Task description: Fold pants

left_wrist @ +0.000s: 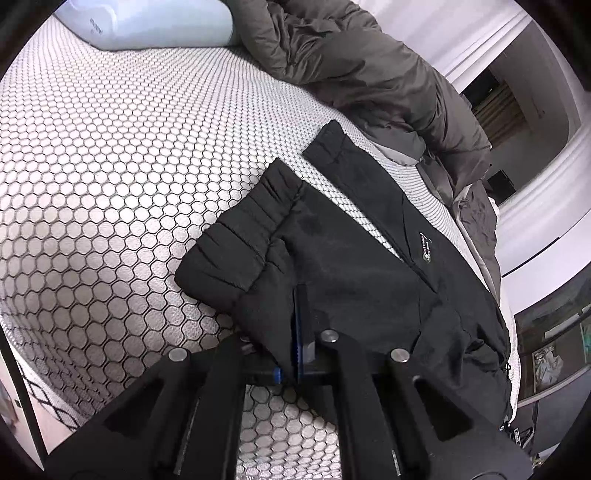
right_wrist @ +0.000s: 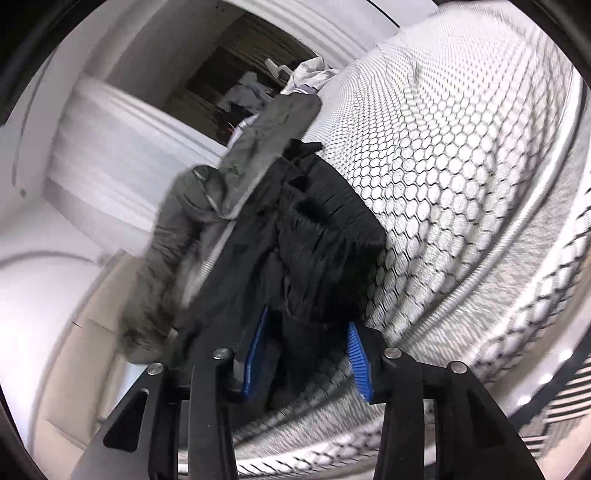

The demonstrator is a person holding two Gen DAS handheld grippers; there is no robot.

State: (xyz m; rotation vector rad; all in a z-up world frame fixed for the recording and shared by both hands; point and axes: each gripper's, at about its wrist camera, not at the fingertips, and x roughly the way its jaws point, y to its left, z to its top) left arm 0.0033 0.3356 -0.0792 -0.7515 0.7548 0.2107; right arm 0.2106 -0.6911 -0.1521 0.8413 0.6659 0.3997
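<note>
The black pants (left_wrist: 354, 258) lie on a mattress (left_wrist: 110, 166) with a honeycomb-patterned cover, waistband toward the left in the left wrist view, beside a rumpled grey duvet (left_wrist: 369, 74); a pale pillow (left_wrist: 147, 22) sits at the far end. The left gripper (left_wrist: 301, 321) is closed flat on the pants fabric just below the gathered elastic waistband (left_wrist: 240, 236), its blue pads pressed together with cloth pinched between them. In the right wrist view, the right gripper (right_wrist: 306, 354) stands partly open, its blue pads (right_wrist: 356, 354) on either side of a bunched fold of the pants (right_wrist: 325, 240); the pads do not yet appear to press on the cloth, though motion blur limits certainty. The fabric appears thin, soft and light: it will drape and sag between grip points and offers no stiffness. The elastic waistband is the thickest, most stable place to take hold; single thin layers may slip from the pads. Grip through all layers and keep the cloth taut between both hands.
</note>
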